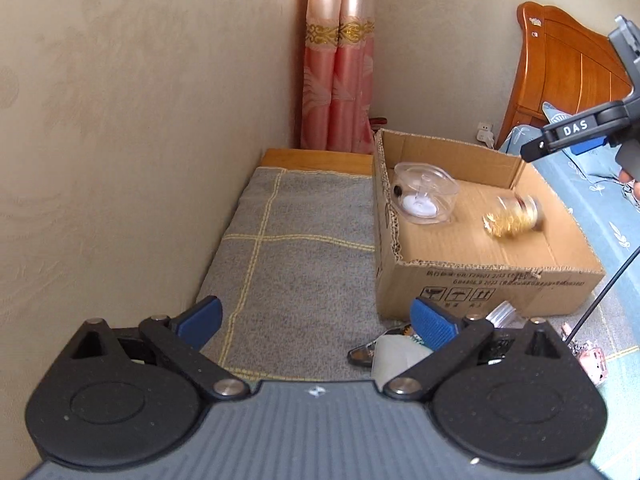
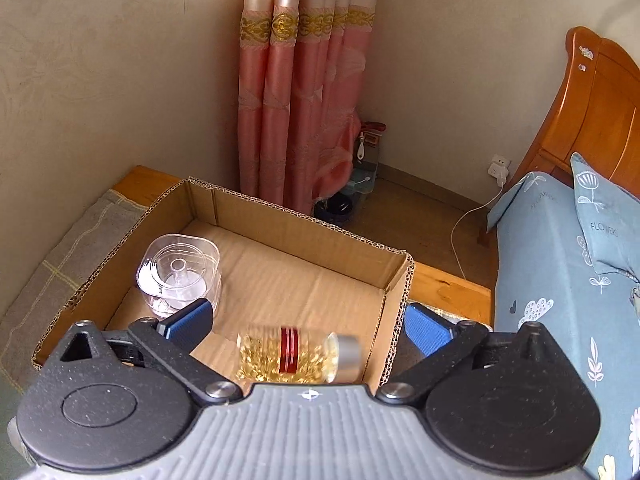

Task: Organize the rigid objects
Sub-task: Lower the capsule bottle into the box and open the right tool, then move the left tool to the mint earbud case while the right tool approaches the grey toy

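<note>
An open cardboard box [image 1: 480, 284] stands on a grey checked mat [image 1: 300, 240]. Inside it a clear plastic container [image 1: 424, 196] sits at the back left, and a bottle of golden beads [image 1: 512, 216] lies on its side, blurred. My left gripper [image 1: 316, 312] is open and empty, low over the mat left of the box's front. In the right wrist view my right gripper [image 2: 308, 316] is open above the box [image 2: 300, 232]. The bottle [image 2: 296, 356], with red bands and a silver cap, lies below its spread fingers, untouched. The container [image 2: 180, 276] is beyond the left finger.
Small loose items lie before the box: a clear plastic piece [image 1: 504, 314], a white and black thing [image 1: 384, 352], a pink object [image 1: 588, 360]. A bed with blue bedding [image 2: 540, 280] and wooden headboard [image 2: 592, 120] is right. A wall is left, a pink curtain [image 2: 304, 120] behind.
</note>
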The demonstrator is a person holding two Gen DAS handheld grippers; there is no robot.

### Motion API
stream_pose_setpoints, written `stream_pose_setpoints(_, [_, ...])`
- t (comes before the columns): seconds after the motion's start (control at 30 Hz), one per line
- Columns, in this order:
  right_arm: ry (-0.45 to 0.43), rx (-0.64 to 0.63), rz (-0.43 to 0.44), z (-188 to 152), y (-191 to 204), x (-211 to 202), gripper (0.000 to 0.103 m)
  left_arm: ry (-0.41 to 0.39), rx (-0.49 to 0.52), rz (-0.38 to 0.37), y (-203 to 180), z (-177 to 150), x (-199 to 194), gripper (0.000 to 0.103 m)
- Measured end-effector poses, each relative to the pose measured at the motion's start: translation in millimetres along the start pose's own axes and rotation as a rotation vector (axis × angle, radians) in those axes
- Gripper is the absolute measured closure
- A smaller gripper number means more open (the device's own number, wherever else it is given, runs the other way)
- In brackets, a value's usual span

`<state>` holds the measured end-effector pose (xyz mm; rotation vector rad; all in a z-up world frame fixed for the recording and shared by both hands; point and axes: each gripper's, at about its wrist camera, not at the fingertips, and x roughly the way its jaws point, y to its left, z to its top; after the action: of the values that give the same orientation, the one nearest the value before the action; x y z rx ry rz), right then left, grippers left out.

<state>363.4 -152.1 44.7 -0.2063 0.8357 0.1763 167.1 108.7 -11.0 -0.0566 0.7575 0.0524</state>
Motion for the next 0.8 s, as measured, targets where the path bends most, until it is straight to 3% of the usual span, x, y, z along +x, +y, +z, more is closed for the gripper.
stream_pose_setpoints(0.53, [-0.029,-0.022,0.087,-55.5,14.5,-55.1,0.0,0.009,0.054,-0.01,-7.9,-9.5,-9.1,0.003])
stream_pose_setpoints(0.8, [-0.041,0.003,0.127,-106.0,25.0,-74.2,0.0,0.032,0.08,-0.029,-9.0,-25.6,-9.8,0.003])
